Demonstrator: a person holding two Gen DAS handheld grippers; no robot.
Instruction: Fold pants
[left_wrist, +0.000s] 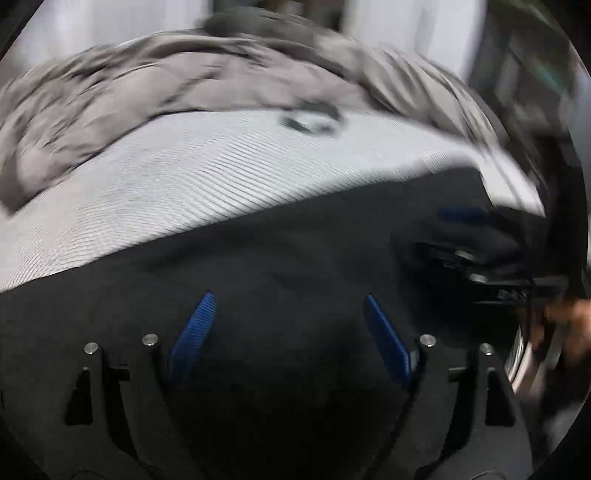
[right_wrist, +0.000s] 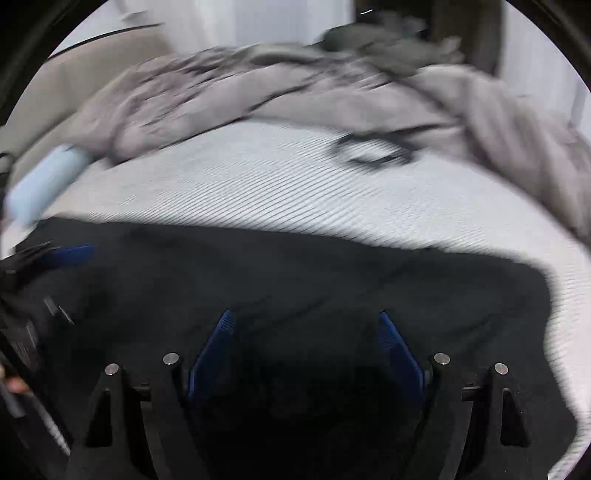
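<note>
Down at the bottom of the left wrist view, the left gripper (left_wrist: 286, 301) stands with its two blue pads spread wide, nothing pinched between them, just the black pants (left_wrist: 295, 258) lying flat below and filling the lower half of the frame. Same story in the right wrist view: the right gripper (right_wrist: 306, 319) has its two blue pads (right_wrist: 212, 354) well apart, gripping nothing, the dark cloth spread underneath; whether the tips brush the fabric is lost in the blur. One pair of pants, then, and two sets of tongs, both gaping. Look to the right edge of the left wrist view and there is the other gripper, a blue pad showing over the pants, with a bit of a hand (left_wrist: 569, 325) behind it; in the right wrist view the left gripper shows the same way at the left edge. Beyond the pants' far edge runs the white ribbed bed cover (left_wrist: 184, 177), a broad band across the middle of both frames. On it, upper centre, lies one small dark ring-shaped thing (left_wrist: 312, 120), too smeared to name. Farther back, one rumpled grey blanket (left_wrist: 166, 81) heaps across the top of the frame, a darker grey cloth (right_wrist: 388, 40) on it. In the right wrist view, one pale blue object (right_wrist: 44, 181) sits at the left edge.
</note>
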